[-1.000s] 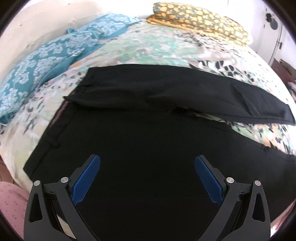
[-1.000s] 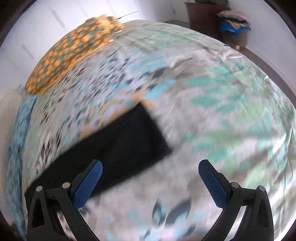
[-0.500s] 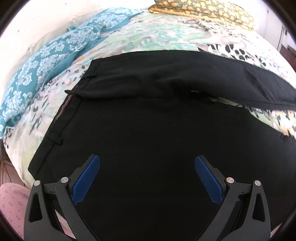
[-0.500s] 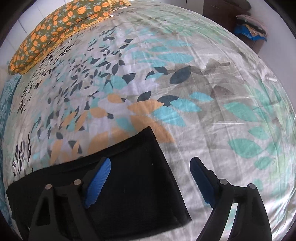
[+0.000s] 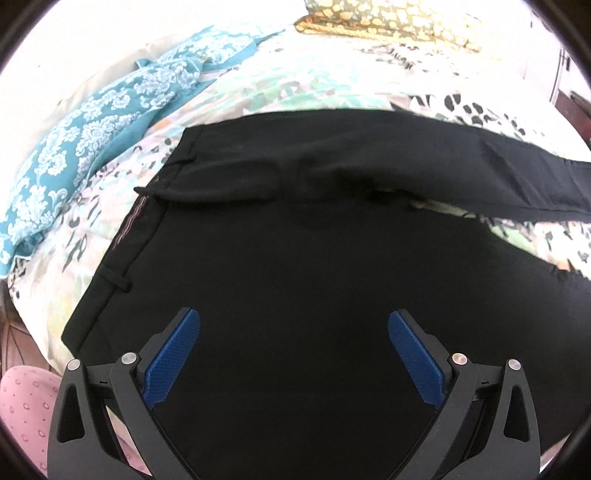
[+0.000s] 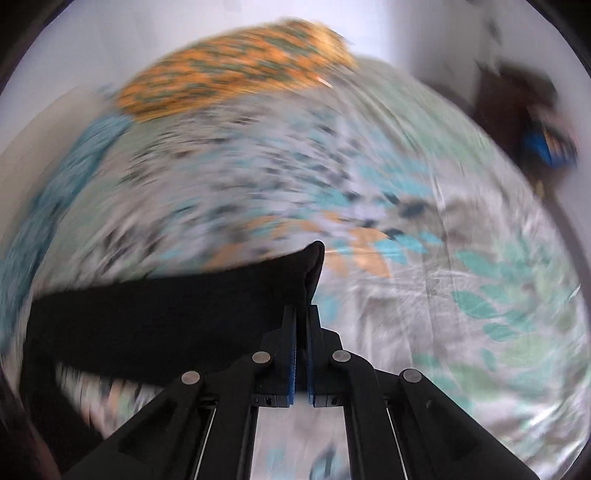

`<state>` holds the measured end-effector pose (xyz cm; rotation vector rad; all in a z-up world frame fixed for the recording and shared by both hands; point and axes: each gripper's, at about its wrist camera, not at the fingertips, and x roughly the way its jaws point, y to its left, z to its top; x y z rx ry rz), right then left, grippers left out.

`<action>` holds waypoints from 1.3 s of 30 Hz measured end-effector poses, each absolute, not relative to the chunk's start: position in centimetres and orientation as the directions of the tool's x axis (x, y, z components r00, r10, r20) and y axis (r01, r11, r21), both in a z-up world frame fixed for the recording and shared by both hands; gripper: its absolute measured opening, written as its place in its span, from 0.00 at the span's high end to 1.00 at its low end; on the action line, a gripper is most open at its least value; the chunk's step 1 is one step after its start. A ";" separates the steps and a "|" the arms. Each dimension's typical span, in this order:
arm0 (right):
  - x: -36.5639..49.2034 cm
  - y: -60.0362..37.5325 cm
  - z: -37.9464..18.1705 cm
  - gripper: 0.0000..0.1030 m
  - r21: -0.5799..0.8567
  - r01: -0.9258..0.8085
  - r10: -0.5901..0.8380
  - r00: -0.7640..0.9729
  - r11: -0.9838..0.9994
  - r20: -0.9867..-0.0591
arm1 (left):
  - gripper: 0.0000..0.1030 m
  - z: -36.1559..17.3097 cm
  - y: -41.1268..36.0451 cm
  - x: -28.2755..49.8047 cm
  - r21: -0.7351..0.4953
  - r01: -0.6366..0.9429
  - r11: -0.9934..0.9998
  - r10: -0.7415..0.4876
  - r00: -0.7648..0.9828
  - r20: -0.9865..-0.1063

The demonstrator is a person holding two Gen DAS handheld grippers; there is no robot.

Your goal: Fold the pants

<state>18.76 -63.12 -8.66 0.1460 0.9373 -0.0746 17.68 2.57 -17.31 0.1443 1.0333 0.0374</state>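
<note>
Black trousers (image 5: 295, 258) fill most of the L wrist view, spread flat on a floral bedsheet (image 5: 332, 85). Waistband at 9 o'clock, belt loop (image 5: 122, 284) just showing; one leg runs off toward 3 o'clock, w/ a strip of sheet visible betw. it and the near leg. Legs lie apart, so judged: first fold (leg onto leg) not done. Teal patterned pillow (image 5: 92, 147) at 10 o'clock, orange-spotted pillow (image 5: 388, 18) at 12, both clear of the garment. Pink dotted cloth (image 5: 22, 406) at 7 o'clock, off the bed edge.

L gripper (image 5: 293, 354): blue pads (image 5: 173, 358) spread wide, nothing betw. them, no press on fabric seen. Hangs over the seat/waist area, prob. placed to pin or take that end while the other hand works the leg. Contact w/ cloth: can't tell.

R wrist view, heavily motion-blurred. R gripper (image 6: 302, 314): jaws have just been closing and now stand clamped tight, pinching the trouser hem (image 6: 312, 269); a black corner pokes up past the pads at 12 o'clock. Rest of that leg trails away to 9 o'clock, lifted off the sheet near the grip. Judged: hem taken so the leg can be carried across. Orange pillow at 11 o'clock, dark dresser (image 6: 517, 107) at 2 o'clock, too smeared for detail.
</note>
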 end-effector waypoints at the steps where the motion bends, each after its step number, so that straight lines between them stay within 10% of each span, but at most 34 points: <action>1: 16.1 -61.5 -7.6 0.96 0.063 0.084 0.000 0.601 0.994 -0.799 | 0.01 -17.1 2.6 17.5 0.130 0.037 0.991 0.092 0.518 -0.850; 12: -1.0 -60.7 -14.8 0.91 -0.174 0.266 -0.272 0.395 0.948 -0.877 | 0.01 -17.2 4.4 17.7 0.062 -0.004 0.998 0.056 0.501 -0.863; 17: -1.6 -58.5 -10.0 0.30 -0.148 0.333 -0.314 0.527 0.931 -0.790 | 0.01 -16.5 6.8 17.3 -0.013 -0.062 0.998 0.021 0.517 -0.856; 19: -1.0 -56.1 -8.0 0.24 -0.116 0.334 -0.303 0.591 0.935 -0.748 | 0.01 -16.4 7.5 17.2 -0.053 -0.082 0.995 -0.003 0.520 -0.854; 30: 2.9 -38.8 -12.7 0.23 0.265 0.229 0.042 0.678 0.937 -0.734 | 0.01 -16.4 7.8 17.4 -0.111 -0.070 0.991 -0.058 0.526 -0.849; 39: 3.9 -31.6 -15.1 0.23 0.075 -0.018 0.071 0.599 0.997 -0.797 | 0.01 -16.6 7.1 17.7 -0.125 -0.045 0.991 -0.084 0.518 -0.852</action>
